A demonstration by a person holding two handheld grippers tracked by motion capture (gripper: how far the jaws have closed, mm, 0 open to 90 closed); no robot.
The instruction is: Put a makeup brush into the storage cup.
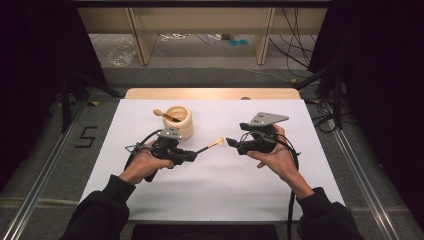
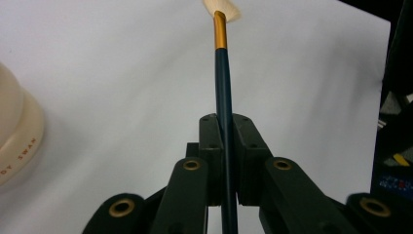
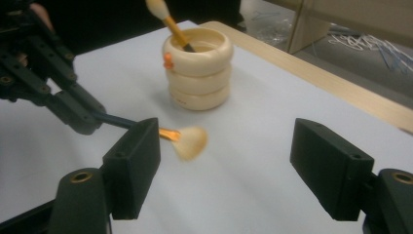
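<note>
Left tongs (image 1: 192, 156) clamped tight on the dark handle of a makeup brush (image 1: 209, 146), pale bristles pointing toward 3 o'clock, held just above the white table (image 1: 210, 200). Right tongs (image 1: 231, 142) spread wide and gripping nothing, tips facing the bristles from just beside them at 3 o'clock. Cream ringed holder (image 1: 181, 122) standing upright at 12 o'clock of the left tongs, a second brush (image 1: 165, 115) already leaning inside it, head up toward 10 o'clock.

Judged to be a handover or a carry to the holder: best done by keeping the left grip steady and low on the handle, closing the right tongs on the gold ferrule or the handle rather than on the soft bristles, then tipping the brush handle-first into the holder's mouth without knocking the brush inside.

Hard to make out: bristles blurred in the right gripper view; lower end of the handle cut off below the jaws in the left gripper view; holder cropped there at 9 o'clock, its lettering partly legible; inside of the holder unseen; surroundings past the table lost in dark
</note>
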